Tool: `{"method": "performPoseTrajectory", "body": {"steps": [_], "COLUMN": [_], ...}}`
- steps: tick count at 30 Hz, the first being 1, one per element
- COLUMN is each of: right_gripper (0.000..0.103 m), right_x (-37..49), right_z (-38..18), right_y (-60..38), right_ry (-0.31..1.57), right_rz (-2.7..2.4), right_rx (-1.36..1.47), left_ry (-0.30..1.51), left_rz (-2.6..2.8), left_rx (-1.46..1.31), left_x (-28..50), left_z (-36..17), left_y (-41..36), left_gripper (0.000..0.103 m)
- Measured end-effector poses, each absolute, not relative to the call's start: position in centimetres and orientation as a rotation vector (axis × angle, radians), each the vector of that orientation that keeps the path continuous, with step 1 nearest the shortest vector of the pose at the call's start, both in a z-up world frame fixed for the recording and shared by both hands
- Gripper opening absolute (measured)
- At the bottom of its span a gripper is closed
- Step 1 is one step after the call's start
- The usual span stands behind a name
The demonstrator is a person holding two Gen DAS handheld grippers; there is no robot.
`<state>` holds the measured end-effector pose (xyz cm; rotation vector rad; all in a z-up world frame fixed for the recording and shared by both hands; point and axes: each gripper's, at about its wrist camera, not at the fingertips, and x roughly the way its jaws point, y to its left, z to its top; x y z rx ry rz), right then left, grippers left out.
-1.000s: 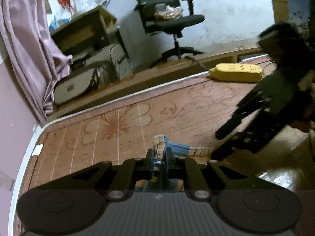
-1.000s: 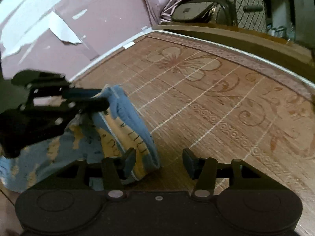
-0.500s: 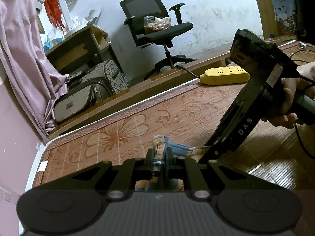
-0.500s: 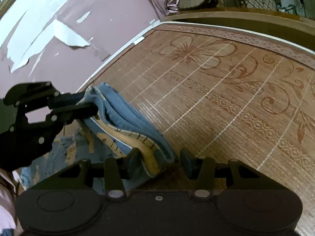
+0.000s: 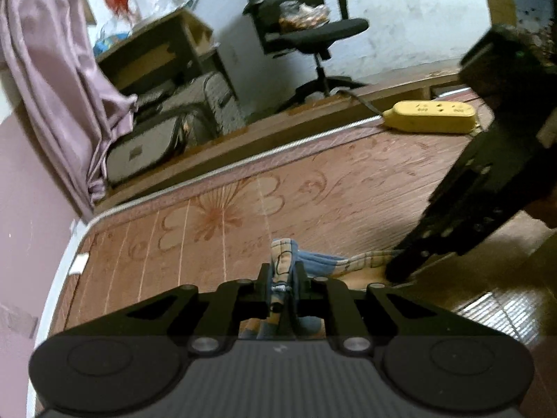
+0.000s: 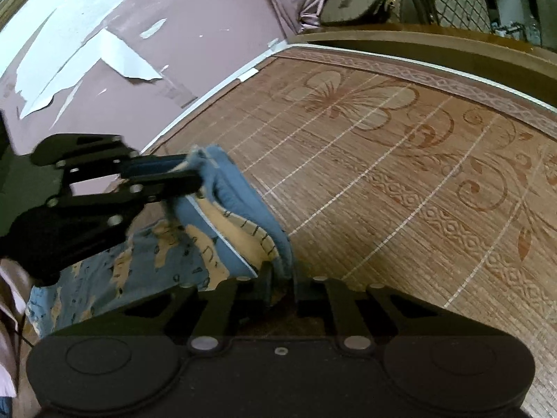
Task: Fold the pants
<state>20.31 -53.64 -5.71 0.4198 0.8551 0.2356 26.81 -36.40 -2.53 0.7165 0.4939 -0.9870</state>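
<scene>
Left wrist view: left gripper (image 5: 282,277) is clamped on a bunched edge of the blue patterned pants (image 5: 315,261), which lie on the floral bamboo mat (image 5: 216,216). Right gripper (image 6: 281,278) has also closed on the pants' edge, w/ the fabric stretched between the two. Yellow power strip (image 5: 431,121) sits at the mat's far edge.

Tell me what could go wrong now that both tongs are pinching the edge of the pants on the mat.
1. The right tongs grip only a thin edge of the pants; it may slip out when lifted.
2. The left tongs pinch a bunched part, so the fold may come out uneven.
3. The yellow power strip lies at the far edge of the mat; a wide swing might hit it.
</scene>
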Motion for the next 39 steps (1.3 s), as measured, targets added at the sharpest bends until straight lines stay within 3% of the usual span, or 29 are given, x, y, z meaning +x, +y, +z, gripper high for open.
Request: {"method": "performPoseTrajectory", "body": {"steps": [3,7,8,10,12,23,31,35,37,39], "right_gripper": [0.011,0.01,0.01,0.01,0.01,0.01,0.01,0.01,0.01,0.01], "right_x": [20.1,20.0,19.9,19.8,19.7,19.1,18.7,18.7,18.7,18.7], "right_z": [-5.5,-5.2,-5.1,-4.9,-4.7,-3.8,-3.4,-3.3,-3.3,-3.3], "right_y": [-53.5,-53.6,-53.6,-53.5,-53.3,-51.3,-50.4,-49.6,-49.5,-49.5], "right_ry": [0.848,0.838,0.835,0.827,0.821,0.775,0.764,0.758,0.757,0.754], "right_rz": [0.243,0.246,0.25,0.258,0.263,0.27,0.291,0.309,0.308,0.31], "right_rx": [0.416,0.419,0.421,0.42,0.419,0.336,0.294,0.267,0.255,0.256], "left_ry": [0.622,0.789,0.818,0.855,0.885,1.408,1.502,1.528,1.532,1.522], "left_rz": [-0.942,-0.889,-0.868,-0.819,-0.78,-0.693,-0.543,-0.484,-0.48,-0.489], "left_rx": [0.653,0.459,0.415,0.342,0.26,0.191,0.396,0.437,0.409,0.367], "left_x": [28.7,31.7,32.3,33.3,34.3,37.6,36.4,36.6,36.6,36.5], "left_z": [-3.0,-2.7,-2.5,-2.0,-1.4,-1.6,-3.4,-4.1,-4.0,-3.6], "left_y": [-36.5,-35.7,-35.4,-34.9,-34.3,-41.9,-45.5,-45.7,-45.4,-44.8], "left_gripper": [0.014,0.028,0.032,0.058,0.064,0.056,0.051,0.03,0.014,0.011]}}
